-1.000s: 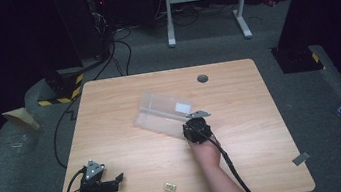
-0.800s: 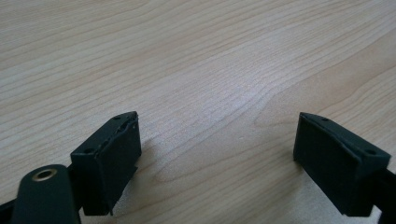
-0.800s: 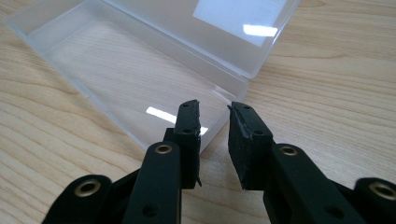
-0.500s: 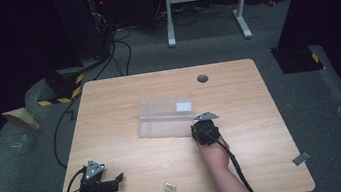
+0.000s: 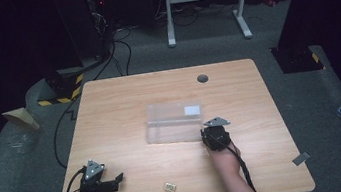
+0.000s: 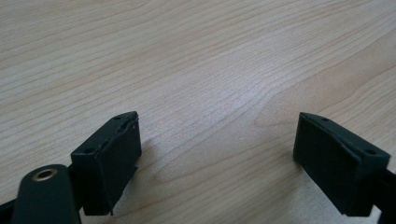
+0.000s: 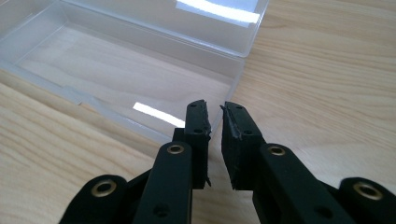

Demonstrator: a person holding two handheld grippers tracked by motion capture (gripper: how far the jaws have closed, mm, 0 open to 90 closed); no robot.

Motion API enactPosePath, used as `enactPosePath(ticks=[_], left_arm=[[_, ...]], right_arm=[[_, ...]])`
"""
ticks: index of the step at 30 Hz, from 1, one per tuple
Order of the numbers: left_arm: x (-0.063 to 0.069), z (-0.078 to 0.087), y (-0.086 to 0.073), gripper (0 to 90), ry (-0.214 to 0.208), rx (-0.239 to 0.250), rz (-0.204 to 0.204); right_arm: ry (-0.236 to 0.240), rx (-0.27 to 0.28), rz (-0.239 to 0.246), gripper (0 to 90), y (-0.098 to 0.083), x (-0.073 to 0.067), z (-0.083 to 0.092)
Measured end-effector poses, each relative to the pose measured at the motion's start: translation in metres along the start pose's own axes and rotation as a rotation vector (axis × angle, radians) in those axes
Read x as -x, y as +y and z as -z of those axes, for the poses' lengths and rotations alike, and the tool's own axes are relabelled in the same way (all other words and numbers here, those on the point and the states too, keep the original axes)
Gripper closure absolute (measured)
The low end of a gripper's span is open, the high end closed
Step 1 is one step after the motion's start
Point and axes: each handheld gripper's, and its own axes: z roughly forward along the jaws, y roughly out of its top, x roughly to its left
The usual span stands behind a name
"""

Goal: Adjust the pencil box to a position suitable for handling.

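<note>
My left tongs (image 5: 115, 177) sit parked at the desk's (image 5: 110, 114) near left corner, jaws spread wide over bare wood, holding nothing. Just right of them lies a small pale block (image 5: 170, 187), untouched. The clear plastic box (image 5: 172, 122), mid-desk, has swung from a slant to lie square. My right tongs (image 7: 214, 116) have slid right to its near right corner, and their jaws have just been closing, now nearly together with nothing between. I'd judge the box positioned, ready for filling.
</note>
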Motion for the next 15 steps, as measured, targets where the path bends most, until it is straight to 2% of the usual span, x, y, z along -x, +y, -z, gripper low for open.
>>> enactPosePath(ticks=[3, 10, 15], left_arm=[[0.0, 0.0, 0.0, 15.5, 0.0, 0.001, 0.0], [0.0, 0.0, 0.0, 15.6, 0.001, 0.0, 0.001], [0.0, 0.0, 0.0, 15.7, 0.002, 0.001, 0.001]], right_arm=[[-0.017, 0.005, 0.013, 79.6, -0.007, 0.007, 0.008], [-0.046, 0.008, -0.018, 78.3, -0.019, 0.028, 0.023], [-0.056, 0.01, -0.016, 78.3, -0.025, 0.036, 0.029]])
